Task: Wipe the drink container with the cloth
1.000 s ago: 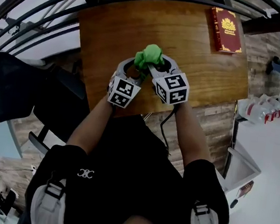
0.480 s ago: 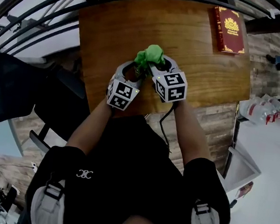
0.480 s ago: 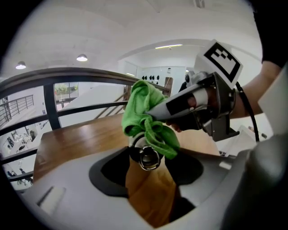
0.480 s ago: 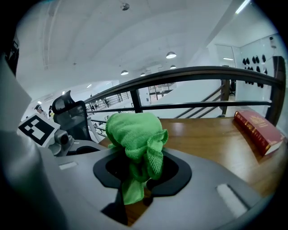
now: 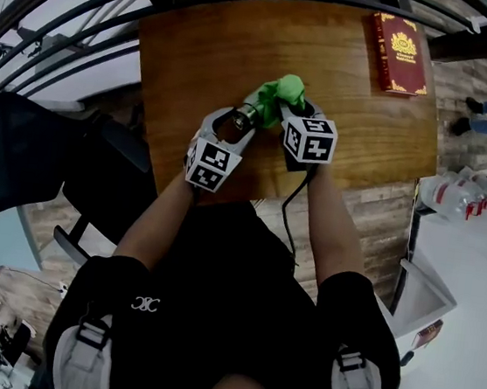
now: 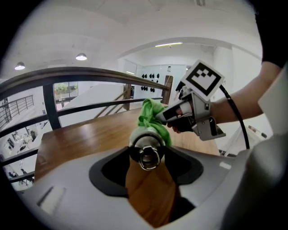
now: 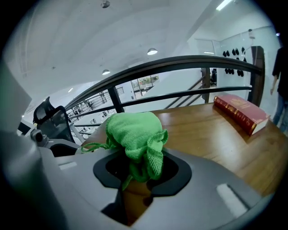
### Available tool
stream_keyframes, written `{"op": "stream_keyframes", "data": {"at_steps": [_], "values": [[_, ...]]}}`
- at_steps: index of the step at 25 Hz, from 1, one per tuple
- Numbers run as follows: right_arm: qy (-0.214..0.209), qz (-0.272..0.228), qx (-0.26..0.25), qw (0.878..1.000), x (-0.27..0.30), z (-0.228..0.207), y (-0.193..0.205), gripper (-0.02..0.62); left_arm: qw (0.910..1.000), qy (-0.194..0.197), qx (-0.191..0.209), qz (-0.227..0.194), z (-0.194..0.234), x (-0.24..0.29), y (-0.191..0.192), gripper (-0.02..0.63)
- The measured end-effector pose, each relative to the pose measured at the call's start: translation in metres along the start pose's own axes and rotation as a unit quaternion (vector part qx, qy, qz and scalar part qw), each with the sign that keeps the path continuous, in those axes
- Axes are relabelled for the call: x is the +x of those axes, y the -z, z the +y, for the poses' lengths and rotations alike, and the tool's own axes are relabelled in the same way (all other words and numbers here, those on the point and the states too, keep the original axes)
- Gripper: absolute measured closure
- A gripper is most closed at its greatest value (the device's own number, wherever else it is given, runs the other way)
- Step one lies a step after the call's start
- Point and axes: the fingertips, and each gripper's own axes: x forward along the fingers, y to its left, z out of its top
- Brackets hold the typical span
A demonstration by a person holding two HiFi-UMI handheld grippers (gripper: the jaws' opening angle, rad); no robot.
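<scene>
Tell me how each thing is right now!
Drink container: lid on, gripped by the left gripper.
Green cloth: bunched up, against the container's top.
Left gripper: fingers shut on the drink container.
Right gripper: fingers shut on the green cloth.
Red book: closed, lying flat on the table.

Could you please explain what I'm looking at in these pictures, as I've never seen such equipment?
A person at a wooden table holds a two-jaw gripper in each hand; the patterned cubes belong to them. One picture comes from a head camera looking down; the other two come from cameras on each gripper, looking along its jaws. The left gripper is closed on a drink container. The right gripper is closed on a green cloth, which lies against the container's silvery end. A red book lies at the table's far right corner.
</scene>
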Motion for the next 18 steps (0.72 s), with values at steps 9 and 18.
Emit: {"op": "stream_keyframes", "data": {"at_steps": [9,18], "values": [[0.052,0.028,0.079,0.995,0.009,-0.035,0.037,0.483,0.9993,0.004,-0.036,0.008,0.005,-0.001,0.0,0.31],[0.028,0.053,0.1,0.993,0.0,-0.012,0.071,0.483,0.998,0.001,-0.063,0.013,0.01,0.001,0.01,0.31]]}}
